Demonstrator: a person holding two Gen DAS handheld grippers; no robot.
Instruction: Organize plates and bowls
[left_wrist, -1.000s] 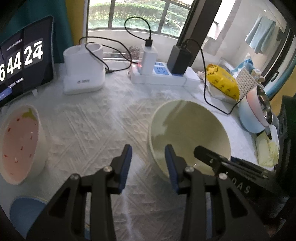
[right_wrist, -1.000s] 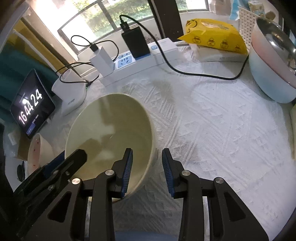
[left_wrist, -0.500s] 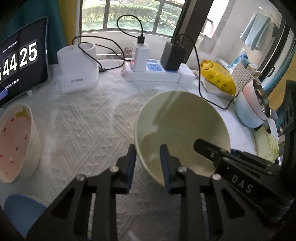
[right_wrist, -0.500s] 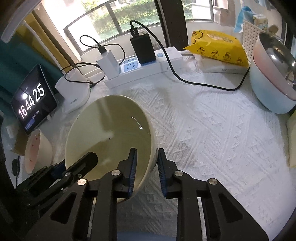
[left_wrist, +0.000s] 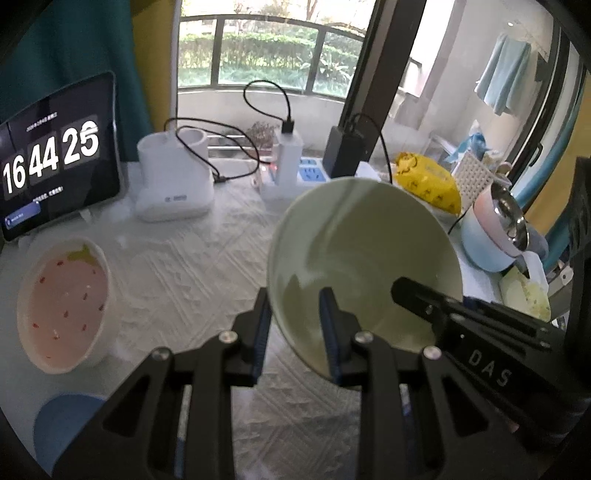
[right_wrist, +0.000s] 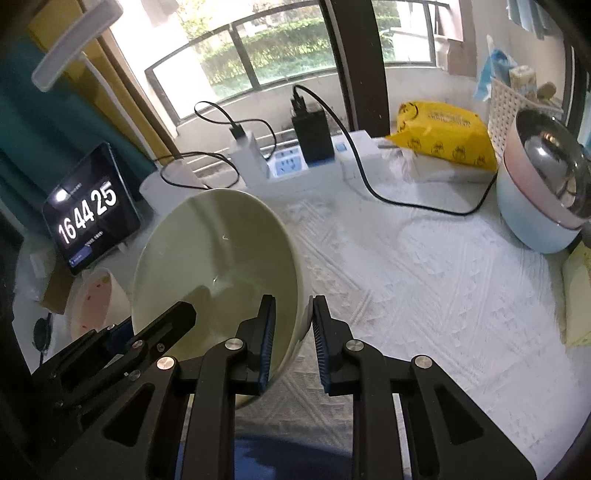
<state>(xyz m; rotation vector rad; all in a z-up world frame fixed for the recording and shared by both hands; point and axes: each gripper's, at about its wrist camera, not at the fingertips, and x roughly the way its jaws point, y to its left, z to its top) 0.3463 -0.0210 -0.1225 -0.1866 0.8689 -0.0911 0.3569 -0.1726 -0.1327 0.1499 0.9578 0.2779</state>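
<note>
Pinching opposite rims of the tilted green bowl (left_wrist: 364, 258), left tool (left_wrist: 295, 325) and right tool (right_wrist: 292, 334) are narrowed onto it.

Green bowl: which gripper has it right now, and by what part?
Both. The left gripper and right gripper each pinch the green bowl at its near rim, one finger inside, one outside.

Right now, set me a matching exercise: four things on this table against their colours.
Things:
1. bowl gripped by both tools
2. bowl near the clock
3. packet by the window
4. plug brick on the power strip

Colours:
A. black
B. pale green
C. yellow
D. white outside, pink inside

Pairs: 1-B, 2-D, 3-C, 4-A
</note>
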